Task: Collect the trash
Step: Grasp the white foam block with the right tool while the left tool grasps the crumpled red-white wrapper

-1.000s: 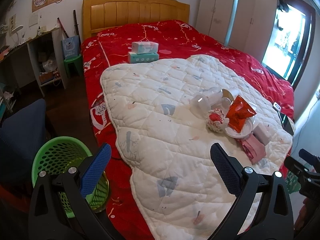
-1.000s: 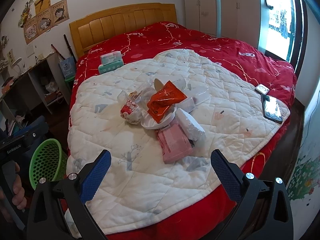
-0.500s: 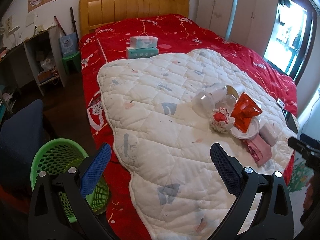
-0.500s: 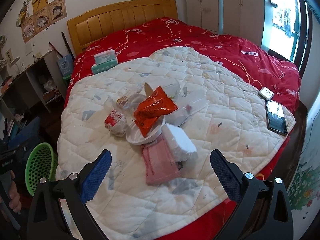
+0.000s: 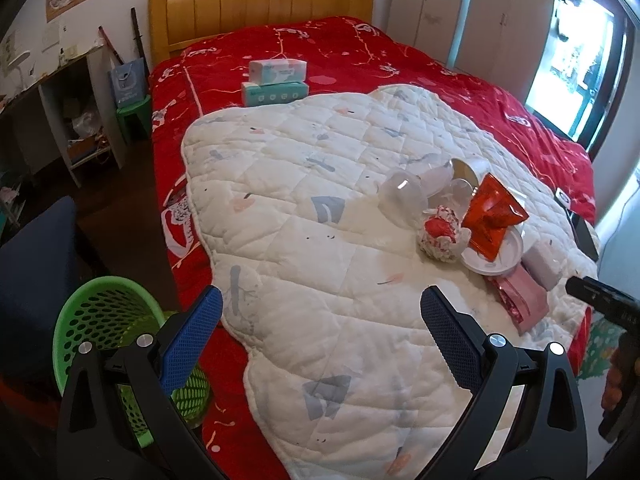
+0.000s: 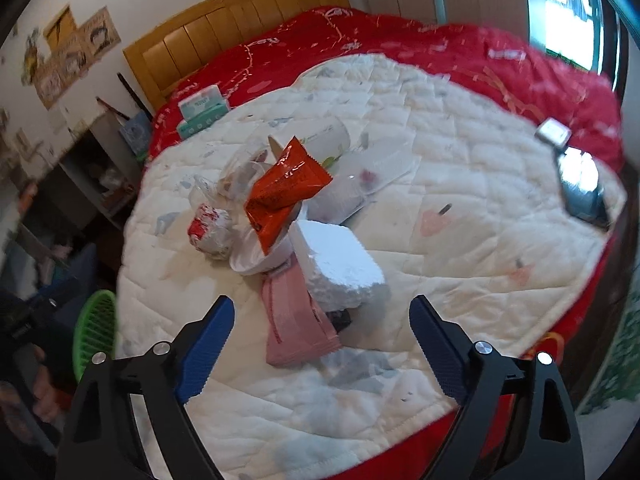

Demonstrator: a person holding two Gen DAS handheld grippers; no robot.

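**Right wrist view: tongs closing in on the trash pile**

The right tongs (image 6: pixel 322 330) hang above the quilt with nothing between the blue pads; the jaws have just been narrowing yet stand well apart. Just ahead lie a pink wrapper (image 6: pixel 298 326) and, partly on it, a white foam block (image 6: pixel 340 266). Behind these sit a white plastic lid (image 6: pixel 260 258), an orange snack bag (image 6: pixel 286 188), a crumpled red-and-white wrapper (image 6: pixel 212 230) and clear plastic cups (image 6: pixel 240 168). The left tongs (image 5: pixel 320 336) are wide open and empty over the white quilt (image 5: pixel 280 184), with the green basket (image 5: pixel 100 320) on the floor beside the bed. The foam block looks the likeliest first pick: straddle its short sides, squeeze gently so it does not crumble, and lift clear of the wrapper. Leave the phone (image 6: pixel 582 188) at the quilt's edge alone.
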